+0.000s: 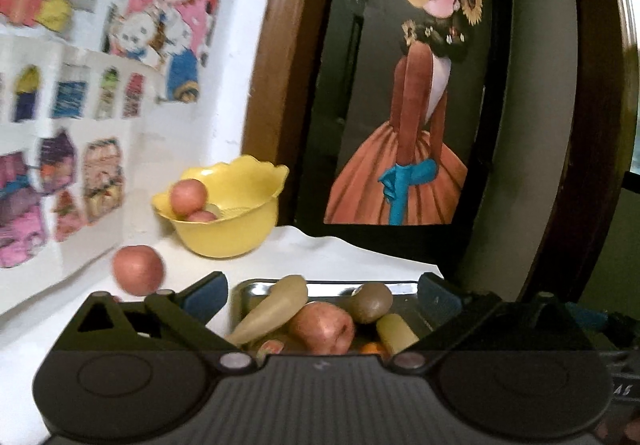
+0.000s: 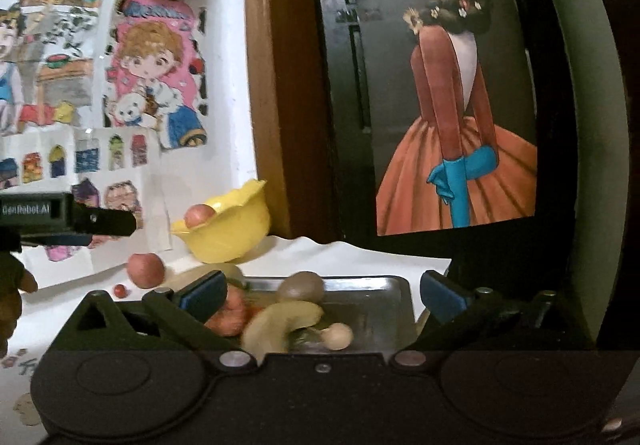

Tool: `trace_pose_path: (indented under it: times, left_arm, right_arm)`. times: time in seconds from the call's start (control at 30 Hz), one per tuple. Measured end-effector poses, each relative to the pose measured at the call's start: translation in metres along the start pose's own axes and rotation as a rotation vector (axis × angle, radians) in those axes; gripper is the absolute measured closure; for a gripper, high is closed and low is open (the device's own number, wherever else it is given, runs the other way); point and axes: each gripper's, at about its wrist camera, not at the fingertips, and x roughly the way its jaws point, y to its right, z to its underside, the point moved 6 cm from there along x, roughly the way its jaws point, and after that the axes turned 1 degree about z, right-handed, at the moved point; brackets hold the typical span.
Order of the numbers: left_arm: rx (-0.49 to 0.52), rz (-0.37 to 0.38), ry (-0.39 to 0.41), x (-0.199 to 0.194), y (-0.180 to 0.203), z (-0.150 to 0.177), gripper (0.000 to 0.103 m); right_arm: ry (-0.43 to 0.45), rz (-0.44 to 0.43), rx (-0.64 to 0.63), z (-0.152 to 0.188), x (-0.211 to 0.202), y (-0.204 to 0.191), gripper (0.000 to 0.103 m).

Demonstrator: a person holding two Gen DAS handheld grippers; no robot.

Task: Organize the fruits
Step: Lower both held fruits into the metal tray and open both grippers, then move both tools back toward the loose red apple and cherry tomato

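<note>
My left gripper (image 1: 324,297) is open above a metal tray (image 1: 332,287), holding nothing. In the tray lie a red apple-like fruit (image 1: 322,327), a brown kiwi (image 1: 370,303), a long pale fruit (image 1: 272,309) and a pale stub (image 1: 396,331). Behind, a yellow bowl (image 1: 232,233) holds two apples (image 1: 188,197). A loose apple (image 1: 138,269) rests on the white tabletop left of the tray. My right gripper (image 2: 322,295) is open over the same tray (image 2: 372,309), near the kiwi (image 2: 301,285) and curved pale fruit (image 2: 280,325). The bowl (image 2: 228,237) and loose apple (image 2: 145,269) show there too.
The wall with cartoon drawings (image 1: 80,125) stands close on the left. A brown door frame (image 1: 276,85) and a poster of a girl (image 1: 416,125) rise behind the table. A small red berry (image 2: 119,291) lies by the loose apple. A gloved hand (image 2: 12,285) holds the left gripper (image 2: 80,219).
</note>
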Motion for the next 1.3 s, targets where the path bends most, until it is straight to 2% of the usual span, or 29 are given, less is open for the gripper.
trace_pose_path:
  times: [0.23, 0.33, 0.43, 0.53, 0.67, 0.77, 0.97, 1.3]
  left_arm:
    - [-0.072, -0.049, 0.011, -0.065, -0.028, 0.017, 0.000]
    - [-0.086, -0.085, 0.007, -0.088, -0.044, 0.027, 0.000]
    - [-0.091, -0.133, -0.015, -0.107, -0.059, 0.040, 0.000]
    - [-0.104, -0.153, -0.061, -0.123, -0.071, 0.055, 0.000]
    - [-0.110, -0.167, -0.082, -0.141, -0.082, 0.069, 0.000]
    - [-0.103, -0.177, -0.098, -0.151, -0.090, 0.078, 0.000]
    - [-0.090, -0.212, -0.122, -0.165, -0.109, 0.090, 0.000]
    - [-0.096, -0.293, -0.136, -0.170, -0.151, 0.089, 0.000]
  right_arm:
    - [-0.016, 0.006, -0.041, -0.001, -0.049, -0.044, 0.001]
    - [-0.044, 0.042, -0.058, 0.004, -0.065, -0.066, 0.001]
    - [-0.087, 0.085, -0.068, 0.015, -0.079, -0.087, 0.001]
    - [-0.115, 0.087, -0.077, 0.030, -0.092, -0.107, 0.001]
    - [-0.149, 0.081, -0.080, 0.045, -0.106, -0.128, 0.001]
    - [-0.198, 0.053, -0.101, 0.052, -0.109, -0.142, 0.001]
    - [-0.242, 0.029, -0.139, 0.055, -0.100, -0.162, 0.001]
    - [-0.238, -0.043, -0.236, 0.045, -0.075, -0.201, 0.001]
